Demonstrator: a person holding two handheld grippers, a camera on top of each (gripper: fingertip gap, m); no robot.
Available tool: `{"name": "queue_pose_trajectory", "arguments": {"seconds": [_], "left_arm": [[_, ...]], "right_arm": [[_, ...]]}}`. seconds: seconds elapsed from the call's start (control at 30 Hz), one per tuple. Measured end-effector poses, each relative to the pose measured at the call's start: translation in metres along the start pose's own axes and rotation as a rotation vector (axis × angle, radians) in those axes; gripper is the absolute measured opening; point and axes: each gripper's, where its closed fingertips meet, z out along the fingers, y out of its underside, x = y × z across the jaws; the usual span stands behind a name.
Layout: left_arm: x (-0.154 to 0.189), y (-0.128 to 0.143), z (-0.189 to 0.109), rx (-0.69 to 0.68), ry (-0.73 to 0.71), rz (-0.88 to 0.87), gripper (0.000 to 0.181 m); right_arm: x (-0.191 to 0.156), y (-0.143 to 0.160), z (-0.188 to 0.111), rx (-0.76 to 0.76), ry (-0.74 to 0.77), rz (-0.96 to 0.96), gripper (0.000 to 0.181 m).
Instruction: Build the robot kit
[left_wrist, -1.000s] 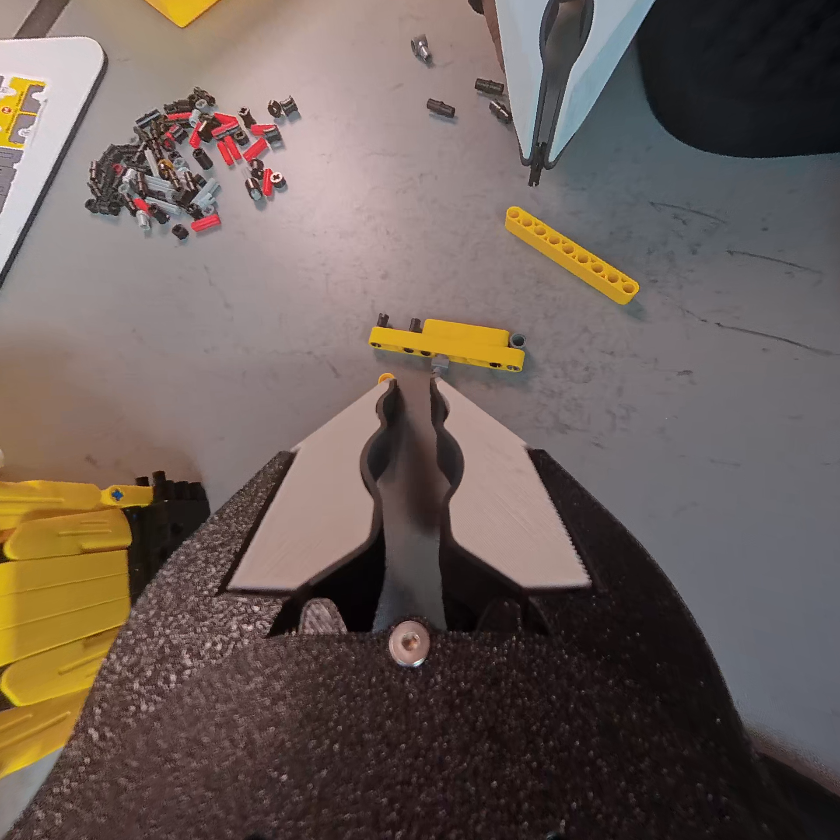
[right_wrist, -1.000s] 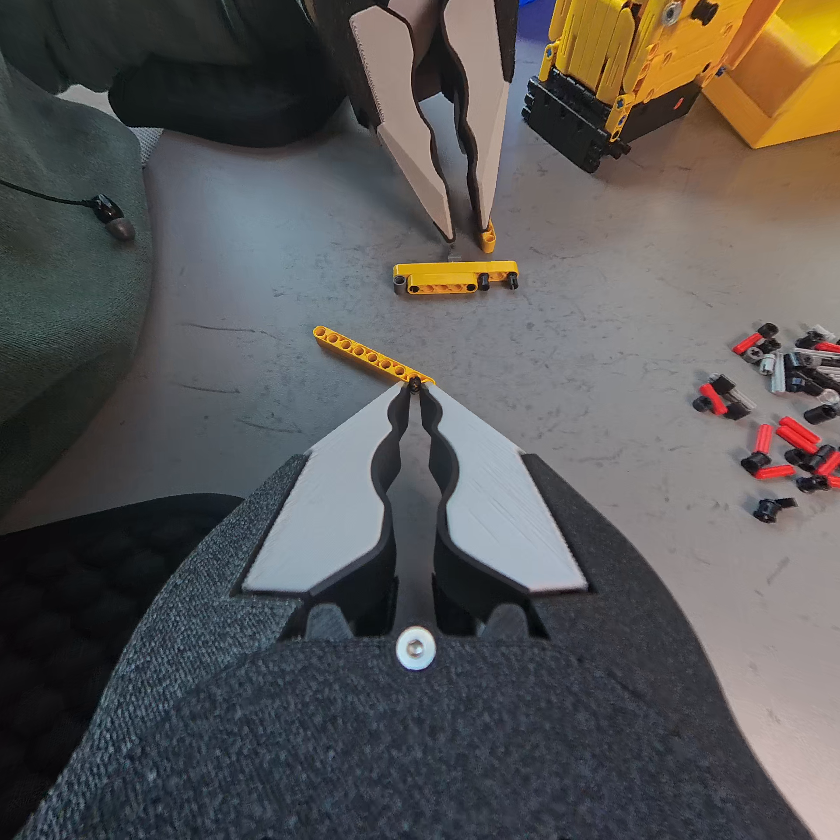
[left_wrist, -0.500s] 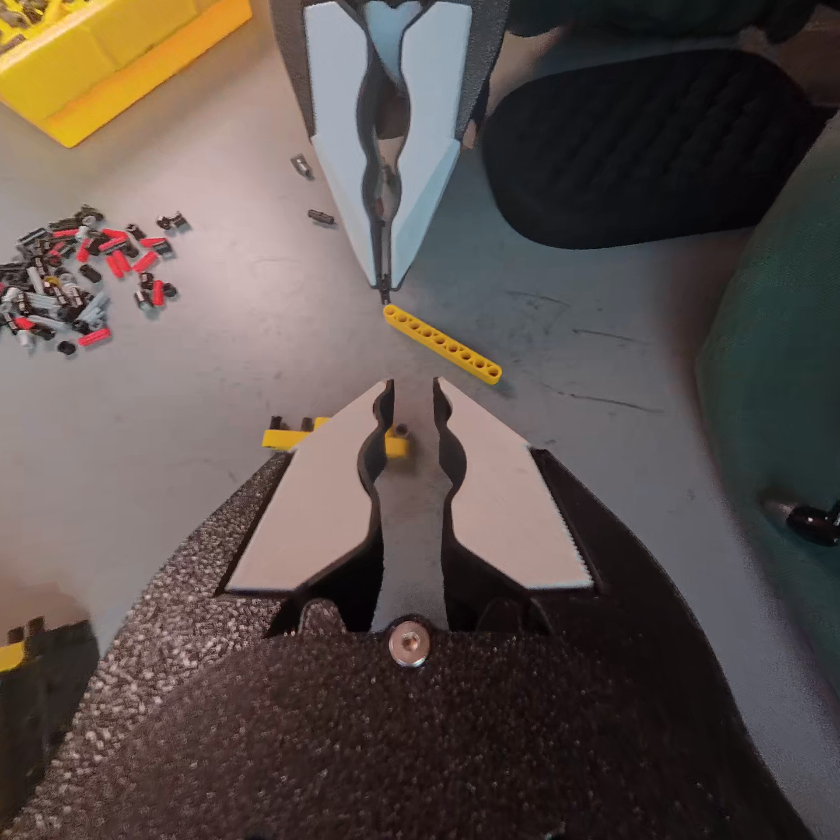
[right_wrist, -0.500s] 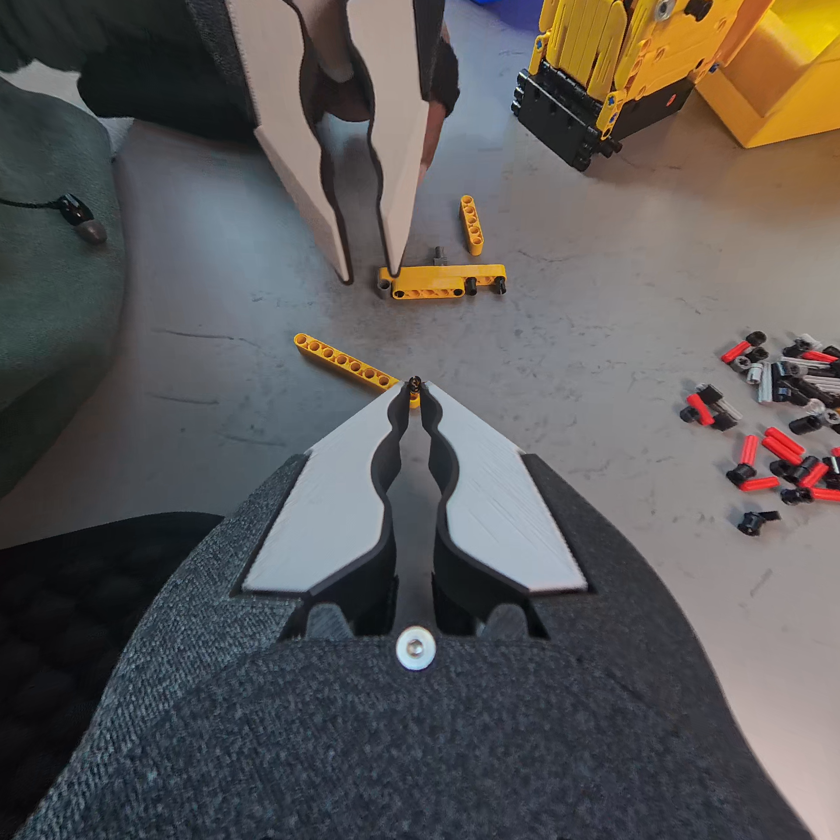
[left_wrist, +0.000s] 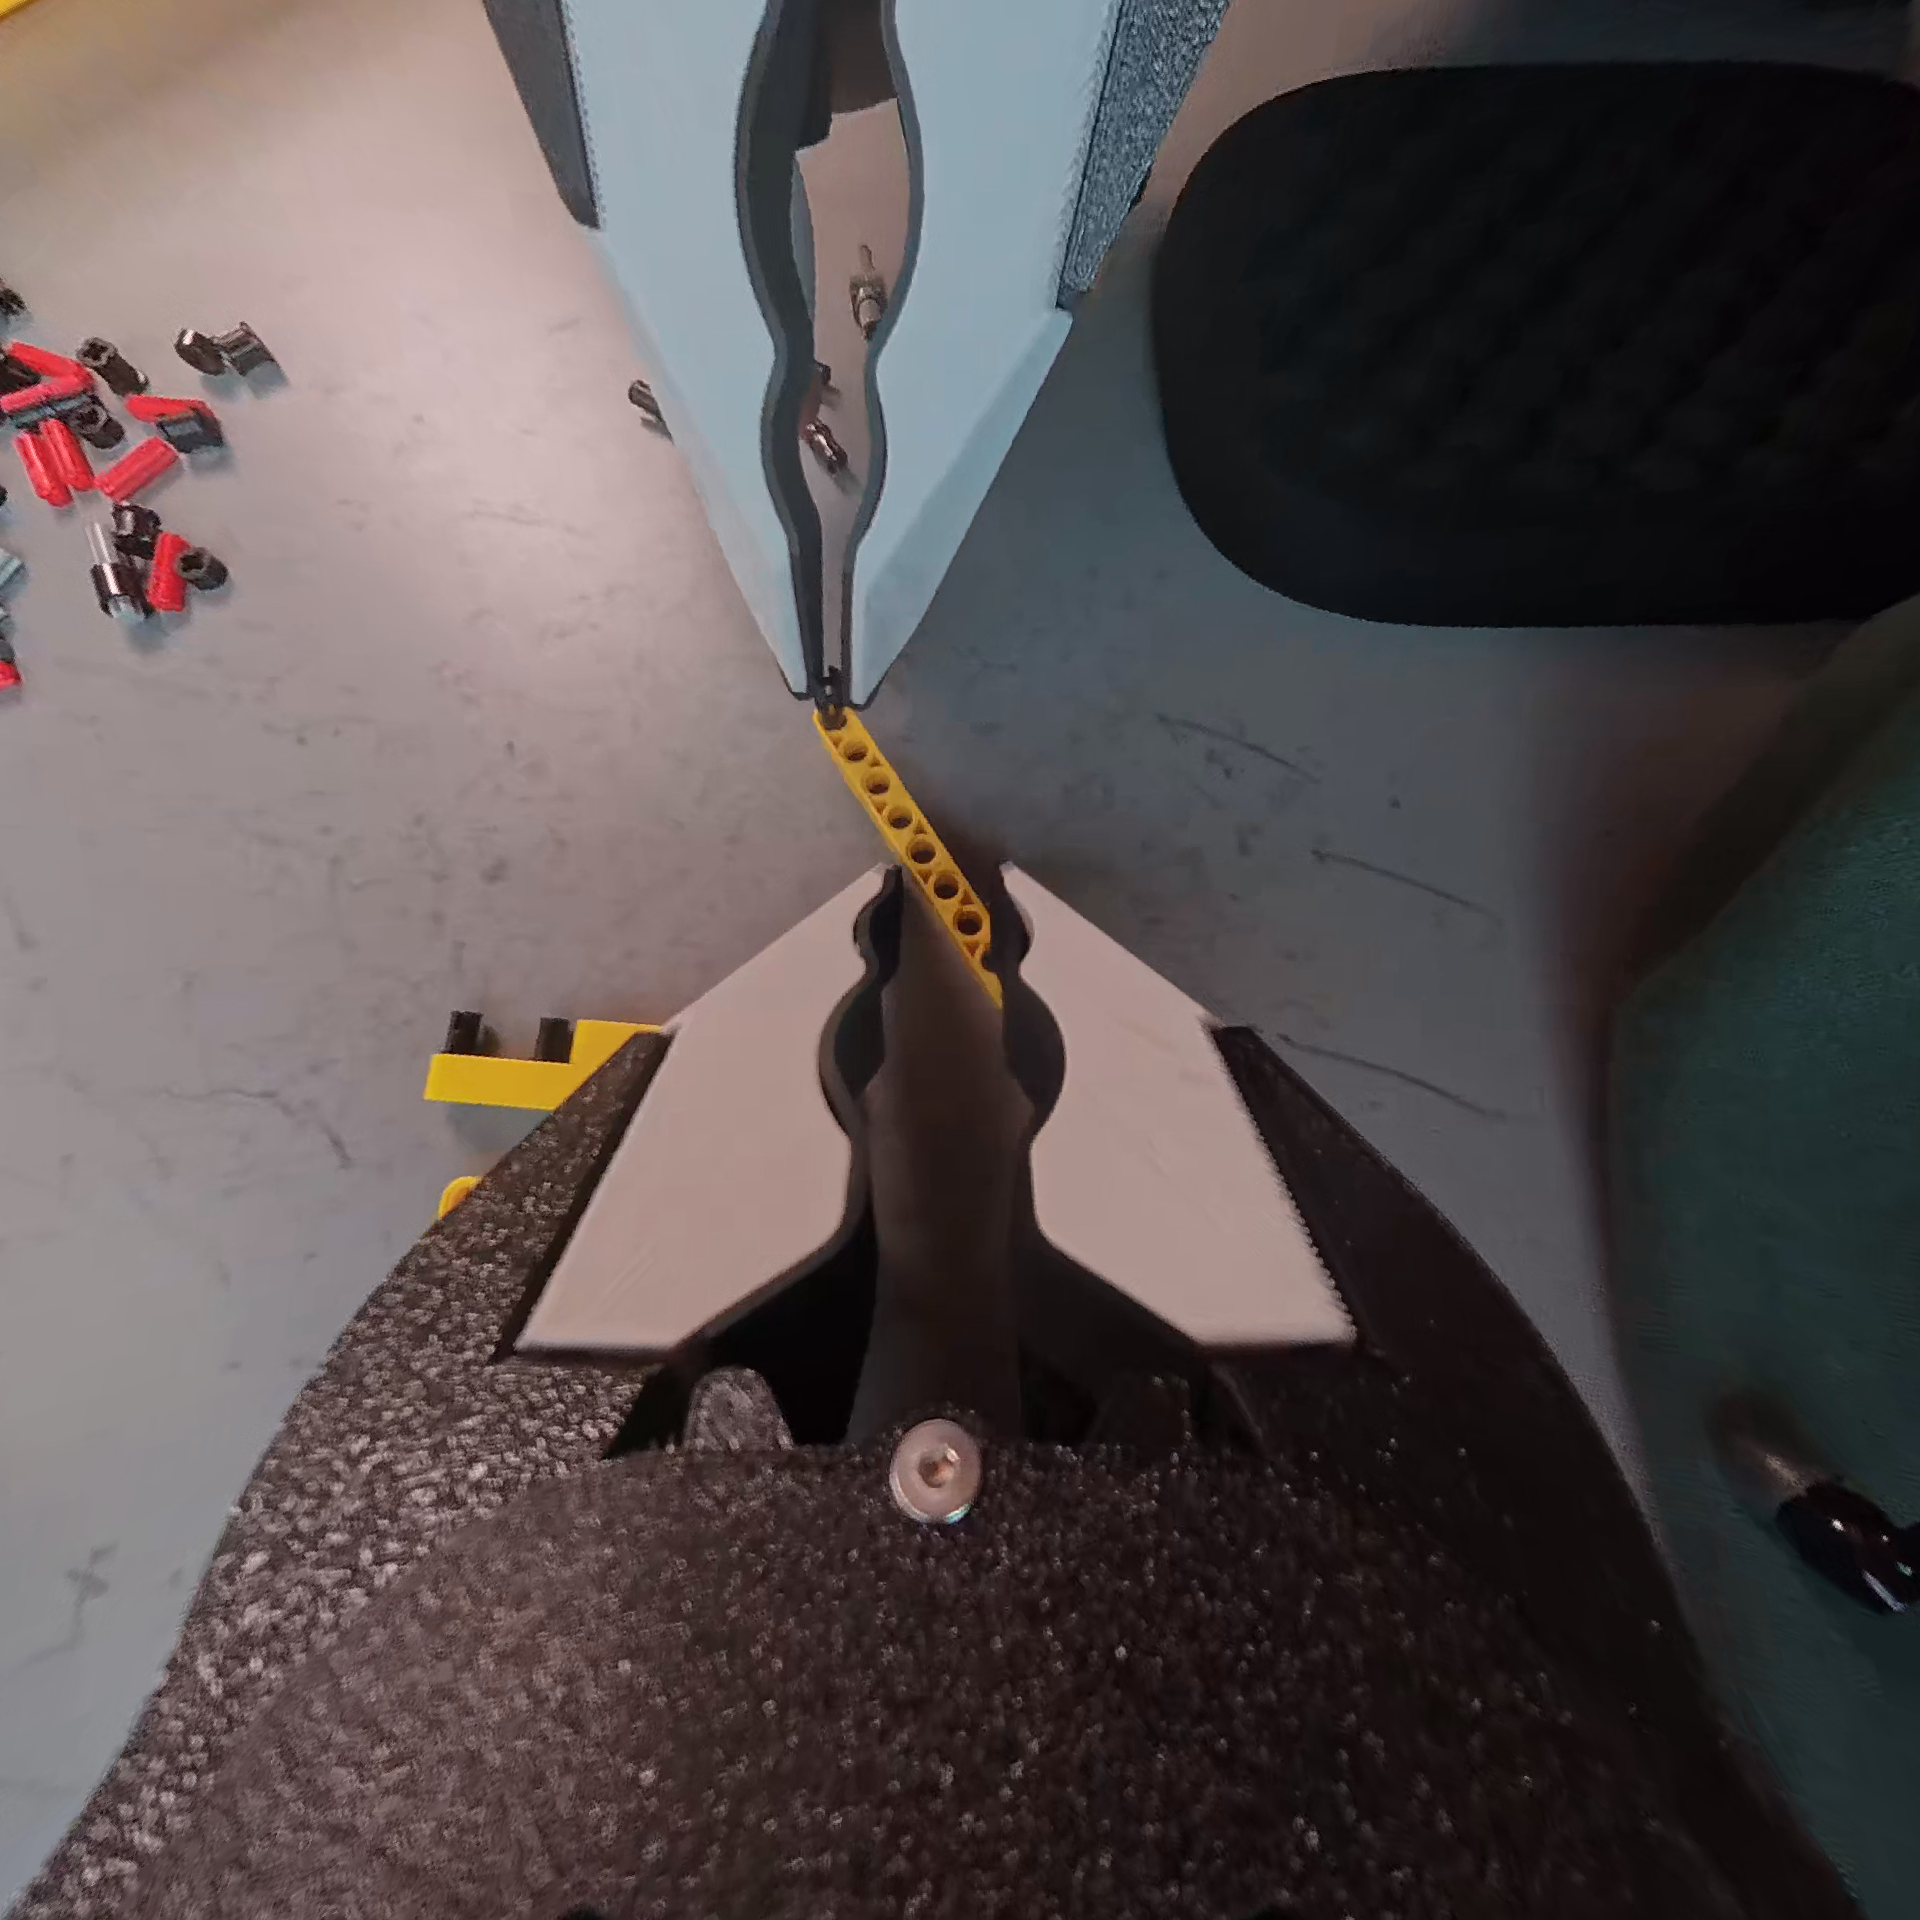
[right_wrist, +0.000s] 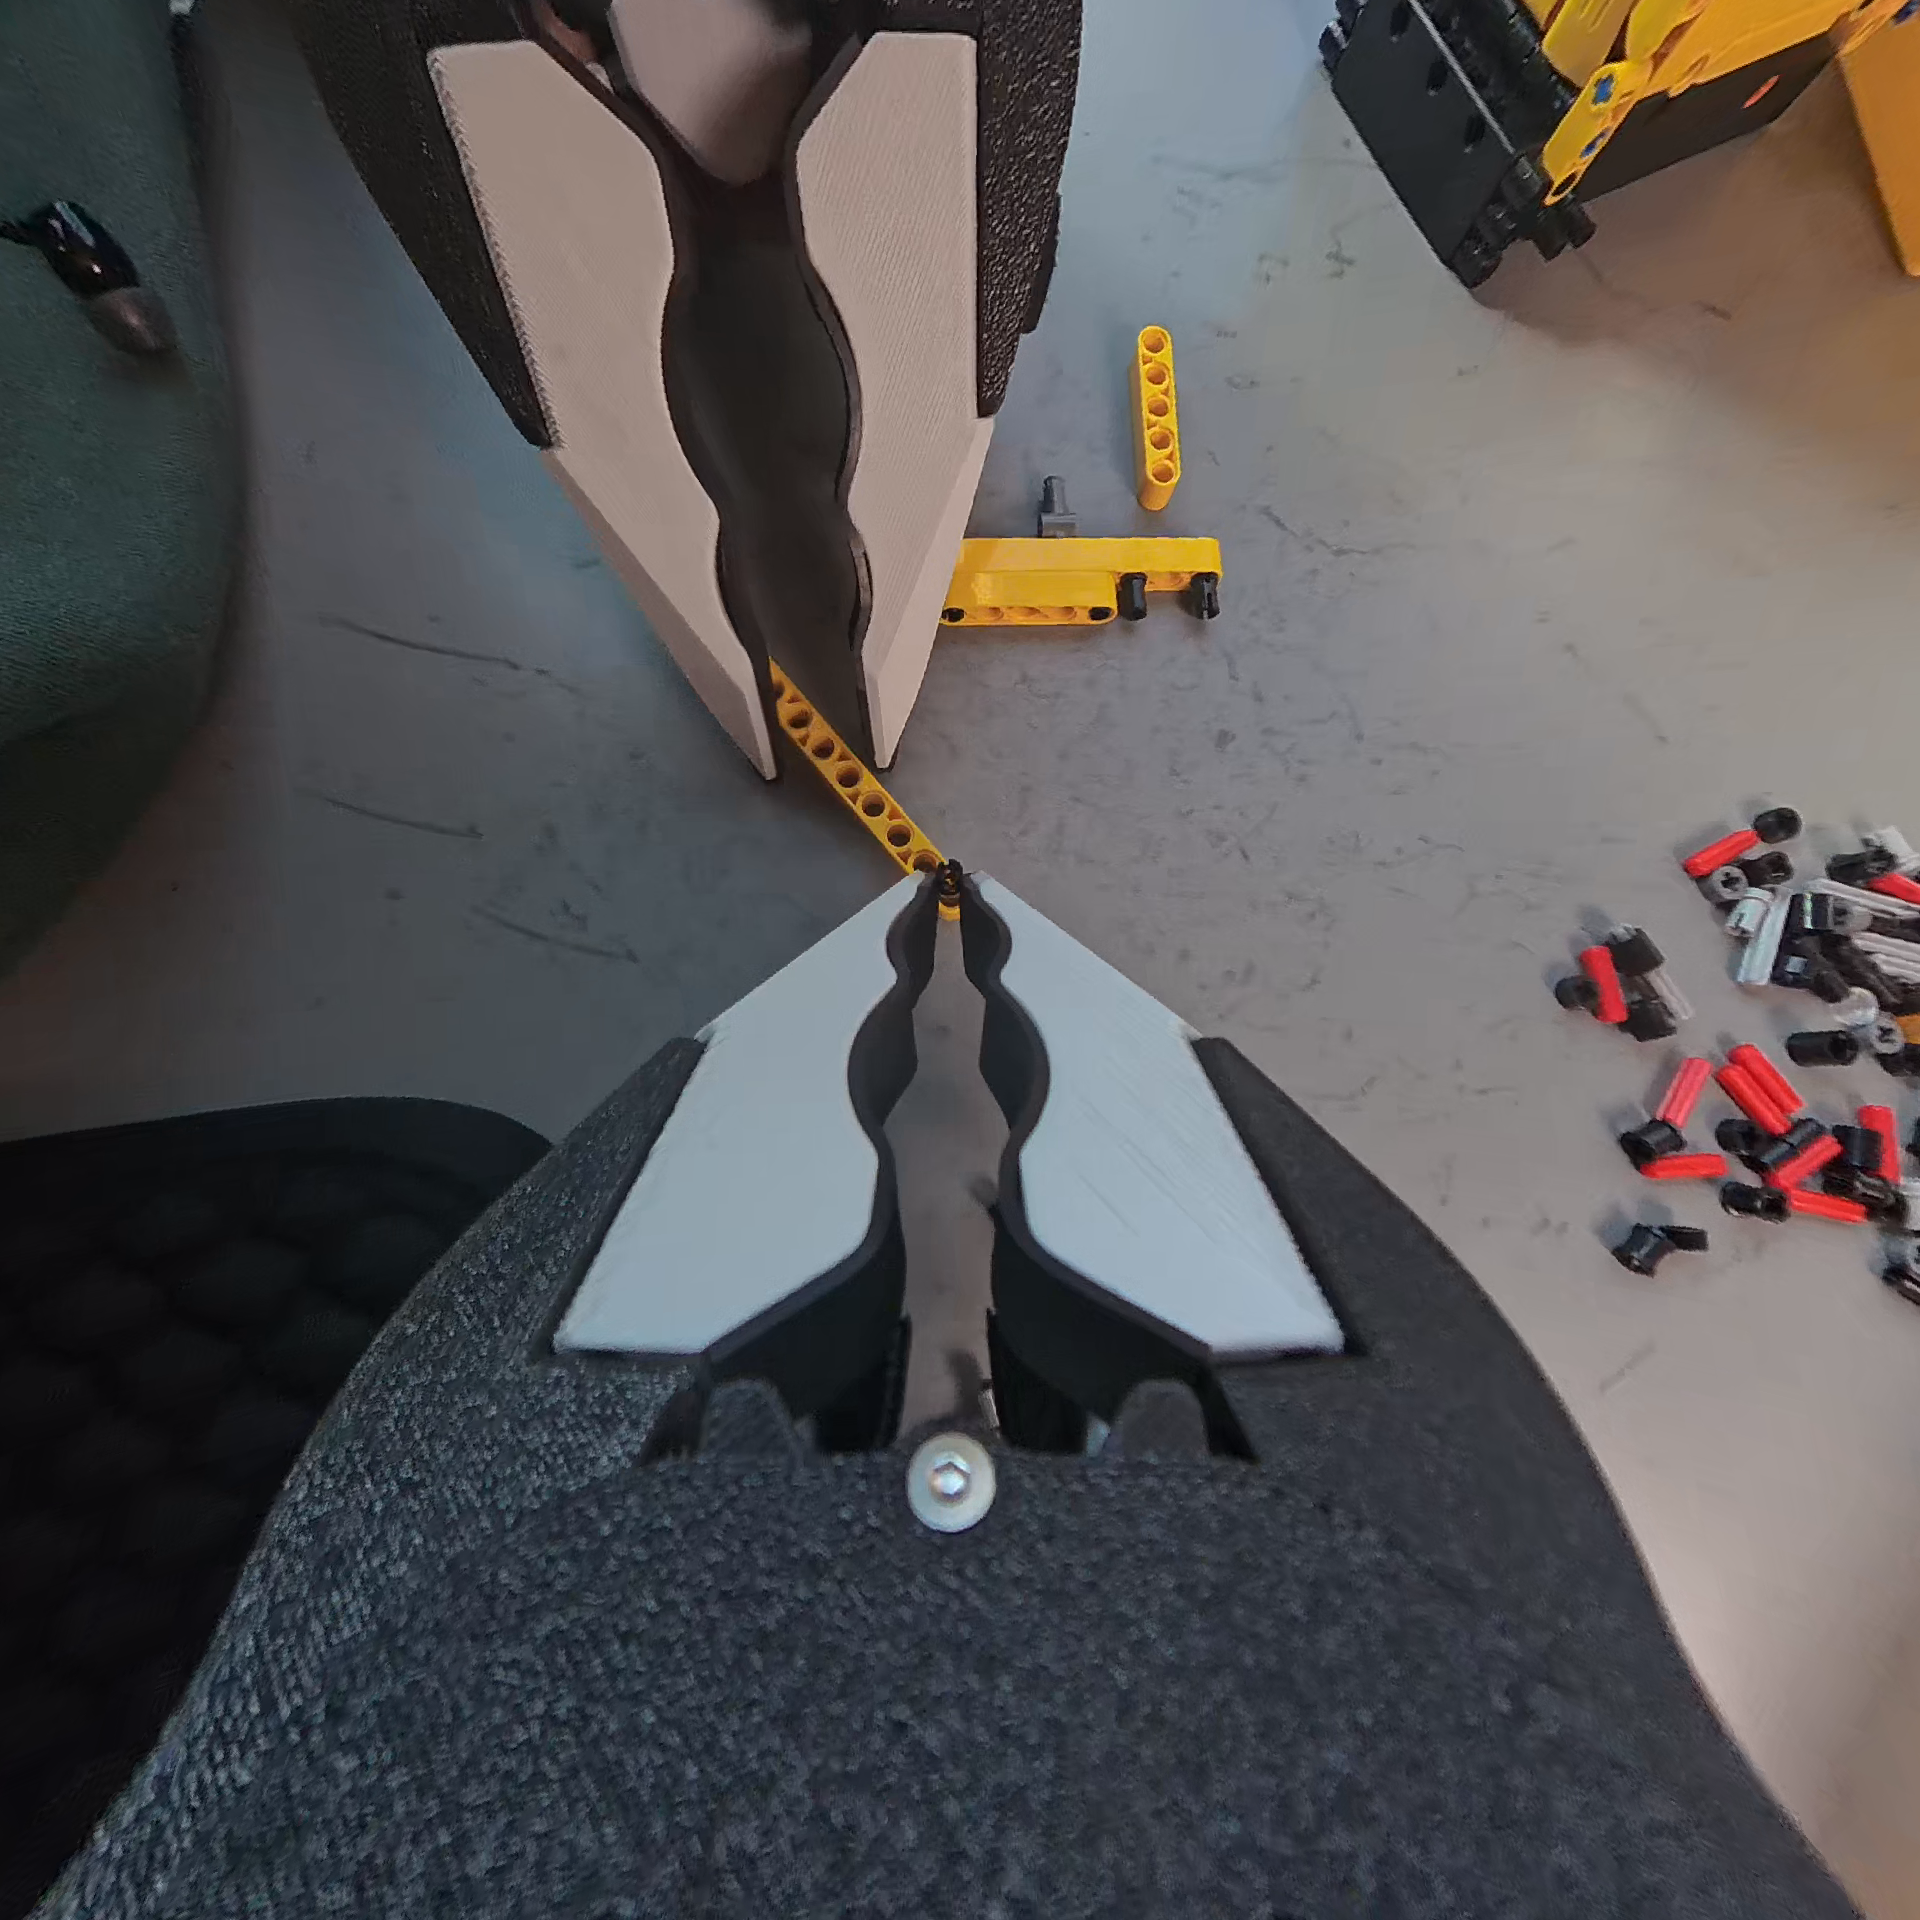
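Note:
A long yellow holed beam lies flat on the grey table. My left gripper is open, its fingers straddling one end of the beam. In the right wrist view this gripper comes in from the top over the beam. My right gripper is shut on a small black pin, held at the beam's other end hole. In the left wrist view it comes in from the top.
A yellow beam assembly with black pins lies beside the left gripper, with a short yellow beam and a grey pin behind it. A pile of red and black pins, a yellow-black model, a black cushion and green cloth surround the work area. Spacing between my two grippers at the tips: around 4 cm. Both grippers' tips are roughly 20 cm from the yellow-black model.
My left gripper let go of the short yellow beam, opened and moved from the yellow assembly to straddle the long beam. My right gripper stayed shut on the pin at the beam's end.

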Motion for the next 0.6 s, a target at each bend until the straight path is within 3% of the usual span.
{"name": "queue_pose_trajectory", "arguments": {"seconds": [0.6], "left_arm": [[-0.0067, 0.006, -0.0054, 0.0, 0.09, 0.018, 0.01]], "right_arm": [[-0.0045, -0.0009, 0.002, -0.141, -0.104, -0.065, 0.003]]}}
